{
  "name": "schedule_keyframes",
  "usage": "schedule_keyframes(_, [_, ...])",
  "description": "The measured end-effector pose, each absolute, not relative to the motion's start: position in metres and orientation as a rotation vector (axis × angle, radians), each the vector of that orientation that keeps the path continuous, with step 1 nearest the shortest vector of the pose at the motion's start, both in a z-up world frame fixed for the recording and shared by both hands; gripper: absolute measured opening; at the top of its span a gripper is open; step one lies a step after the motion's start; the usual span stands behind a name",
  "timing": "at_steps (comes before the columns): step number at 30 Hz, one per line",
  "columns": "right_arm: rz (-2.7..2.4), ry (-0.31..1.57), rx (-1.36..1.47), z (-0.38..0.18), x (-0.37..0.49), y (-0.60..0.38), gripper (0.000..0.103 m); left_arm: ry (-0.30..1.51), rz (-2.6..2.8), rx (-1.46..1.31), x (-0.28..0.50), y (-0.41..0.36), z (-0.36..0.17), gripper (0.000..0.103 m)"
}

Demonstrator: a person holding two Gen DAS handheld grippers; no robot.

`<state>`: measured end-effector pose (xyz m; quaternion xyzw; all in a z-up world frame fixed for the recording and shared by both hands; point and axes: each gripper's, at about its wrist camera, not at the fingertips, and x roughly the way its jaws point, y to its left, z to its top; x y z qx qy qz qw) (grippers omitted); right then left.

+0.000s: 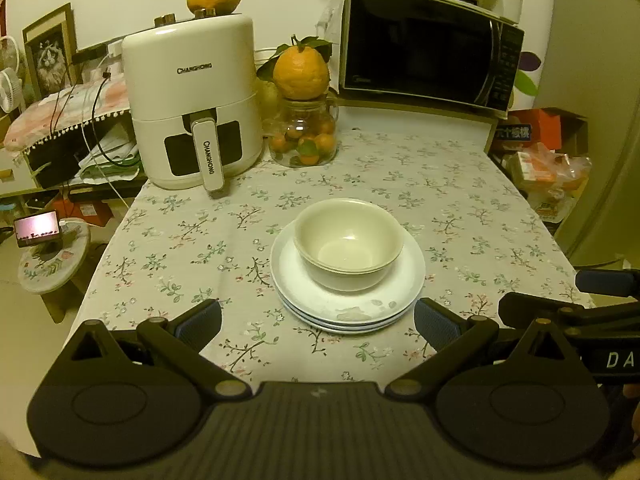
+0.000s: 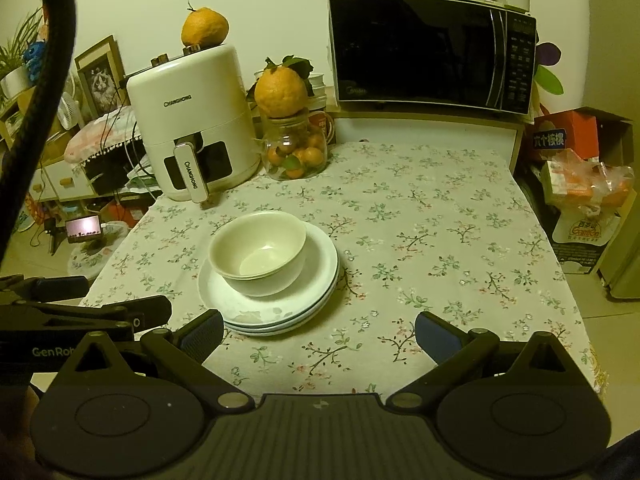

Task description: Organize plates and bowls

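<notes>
Cream bowls (image 1: 347,245) nested on plates (image 1: 347,304) mid-frame, left gripper (image 1: 318,320) wide, empty, right gripper (image 2: 319,330) wide, empty, both low in frame

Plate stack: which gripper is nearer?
Left, by a little. The left gripper is centred just short of the plate stack; the right gripper is offset to its right. Both jaws open.

A table under a floral cloth (image 1: 420,200) carries a stack of plates (image 1: 348,304), an air fryer (image 1: 192,100) and a fruit jar (image 1: 304,136) — the microwave's stand (image 1: 420,114) at the back.
</notes>
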<state>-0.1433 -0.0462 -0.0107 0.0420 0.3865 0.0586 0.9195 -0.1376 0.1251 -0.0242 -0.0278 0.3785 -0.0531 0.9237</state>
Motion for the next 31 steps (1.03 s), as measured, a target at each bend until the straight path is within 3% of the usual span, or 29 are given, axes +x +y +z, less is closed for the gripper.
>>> schedule_keyframes(31, [0.107, 0.797, 0.089, -0.0128, -0.1438, -0.0500, 0.101, 0.781, -0.110, -0.039, -0.1347, 0.1186, -0.0278, 0.103])
